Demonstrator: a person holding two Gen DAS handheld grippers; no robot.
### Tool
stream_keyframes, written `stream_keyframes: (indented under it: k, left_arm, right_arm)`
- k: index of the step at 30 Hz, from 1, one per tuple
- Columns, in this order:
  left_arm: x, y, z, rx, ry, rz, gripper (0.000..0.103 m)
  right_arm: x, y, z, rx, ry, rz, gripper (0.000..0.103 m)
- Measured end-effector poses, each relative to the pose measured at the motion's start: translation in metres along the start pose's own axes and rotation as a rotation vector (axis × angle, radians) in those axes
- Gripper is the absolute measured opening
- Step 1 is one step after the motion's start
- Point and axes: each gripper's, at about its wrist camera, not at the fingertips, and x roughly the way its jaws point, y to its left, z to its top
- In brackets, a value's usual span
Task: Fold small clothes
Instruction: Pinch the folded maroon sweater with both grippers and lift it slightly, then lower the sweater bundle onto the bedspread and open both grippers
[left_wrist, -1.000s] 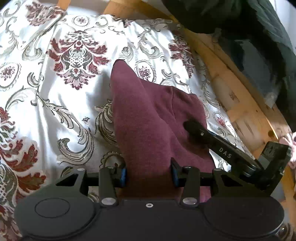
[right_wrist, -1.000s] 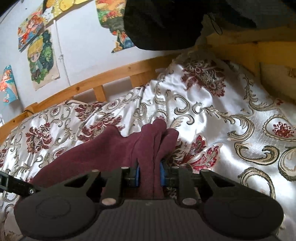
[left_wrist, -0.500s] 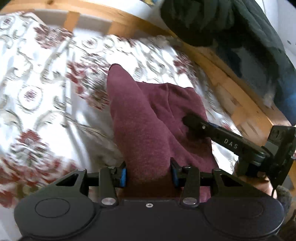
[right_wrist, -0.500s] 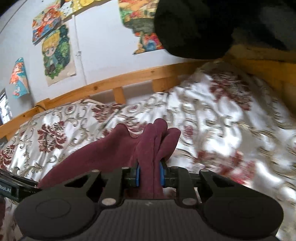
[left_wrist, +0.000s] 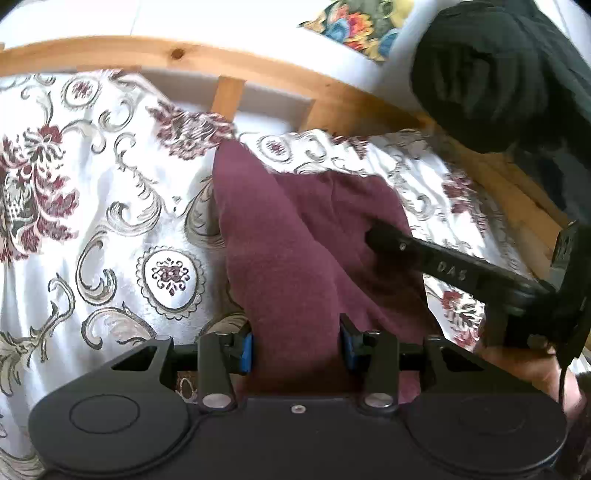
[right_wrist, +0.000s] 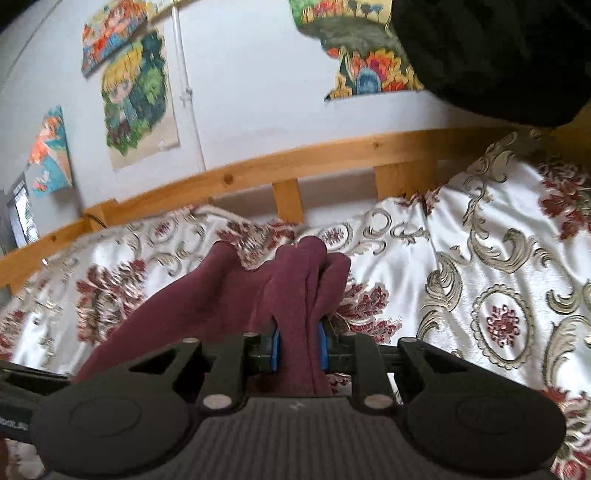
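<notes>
Bedspread (left_wrist: 92, 206), floral, backed by pine rail (right_wrist: 258, 170); left tongs (left_wrist: 295, 341) and right tongs (right_wrist: 298, 345) clamp maroon garment (left_wrist: 295, 258)

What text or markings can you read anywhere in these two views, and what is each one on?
"DAS": raised letters on the finger of the right gripper, seen in the left wrist view.
Partial lettering on the black arm at the lower left edge of the right wrist view: too cut off to read.
Wall posters: pictures only, no legible words.

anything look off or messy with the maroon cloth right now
Nothing damaged. The maroon cloth is bunched rather than flat, pinched in both the left gripper and right gripper above the floral bedspread; normal mid-fold.
</notes>
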Motion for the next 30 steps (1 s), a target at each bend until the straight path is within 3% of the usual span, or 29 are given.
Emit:
stream_keyframes:
  k: [6,12,15,25,28,30]
  left_arm:
    - [0.009,-0.001,-0.003,-0.005,0.012,0.028,0.047]
    - [0.011,0.001,-0.006,-0.018,0.025,0.039,0.05]
    - [0.013,0.001,-0.006,-0.029,0.031,0.045,0.051]
    - [0.016,0.004,-0.006,-0.063,0.051,0.072,0.061]
    - [0.015,0.004,-0.006,-0.071,0.061,0.073,0.069]
    - [0.015,0.005,-0.007,-0.08,0.067,0.065,0.081]
  right_arm:
    - [0.014,-0.012,-0.012,0.044,0.045,-0.058,0.022]
    - [0.011,-0.015,-0.019,-0.003,0.065,-0.108,0.027]
    - [0.009,-0.015,-0.02,-0.014,0.071,-0.13,0.035]
    - [-0.004,-0.023,-0.026,-0.023,0.083,-0.194,0.078]
    - [-0.009,-0.026,-0.028,-0.035,0.076,-0.215,0.086]
    - [-0.015,-0.026,-0.029,-0.046,0.066,-0.222,0.088]
